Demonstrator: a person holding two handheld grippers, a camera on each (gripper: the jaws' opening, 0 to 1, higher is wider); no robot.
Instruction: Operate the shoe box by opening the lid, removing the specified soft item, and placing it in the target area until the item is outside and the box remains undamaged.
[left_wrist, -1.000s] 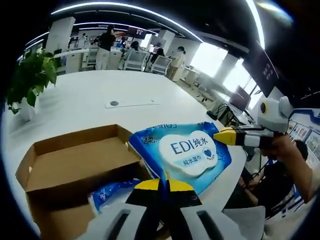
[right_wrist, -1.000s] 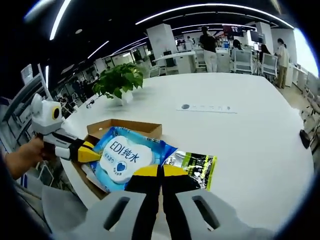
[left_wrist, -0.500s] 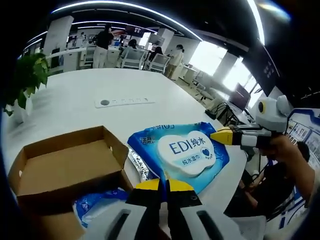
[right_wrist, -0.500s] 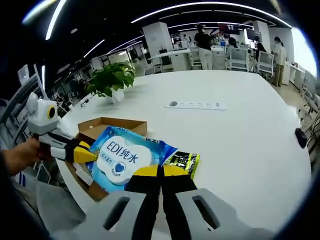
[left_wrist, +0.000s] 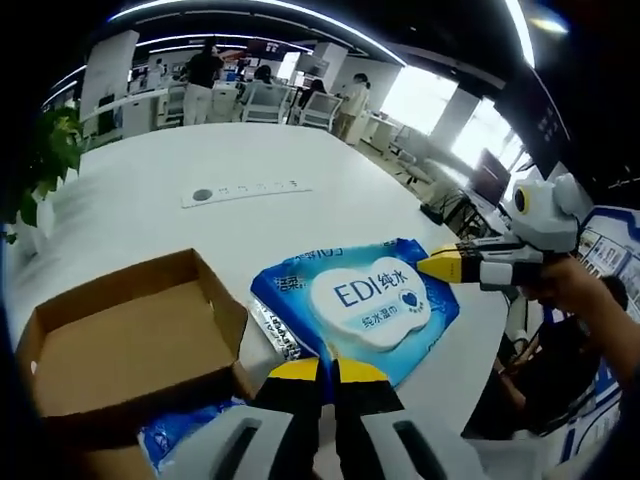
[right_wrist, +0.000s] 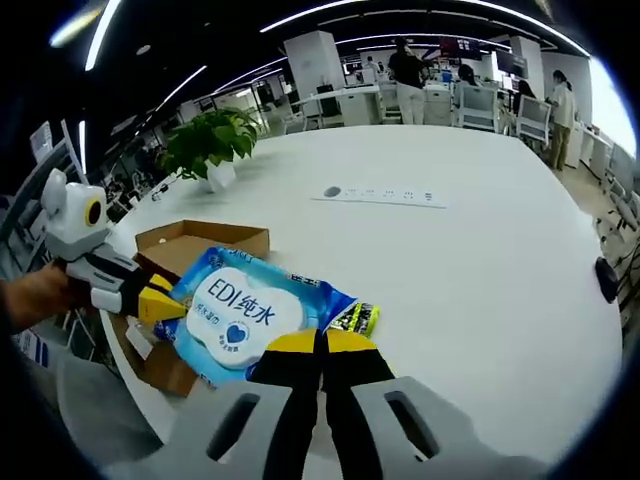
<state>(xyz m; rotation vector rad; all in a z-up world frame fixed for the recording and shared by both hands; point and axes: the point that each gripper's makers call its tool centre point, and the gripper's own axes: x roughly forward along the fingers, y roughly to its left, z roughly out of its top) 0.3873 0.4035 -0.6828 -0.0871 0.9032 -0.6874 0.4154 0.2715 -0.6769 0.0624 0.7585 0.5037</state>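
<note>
While both grippers pinch it, glossy blue wipes pack, brown cardboard box.

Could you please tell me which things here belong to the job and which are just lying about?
Job:
open brown cardboard shoe box
blue EDI wet-wipes pack, gripped at two edges
left gripper
right gripper

Lying about:
potted green plant
white power strip
white table

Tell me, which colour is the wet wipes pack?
The wet wipes pack is blue with a white label bearing blue letters, clearest in the left gripper view.
</note>
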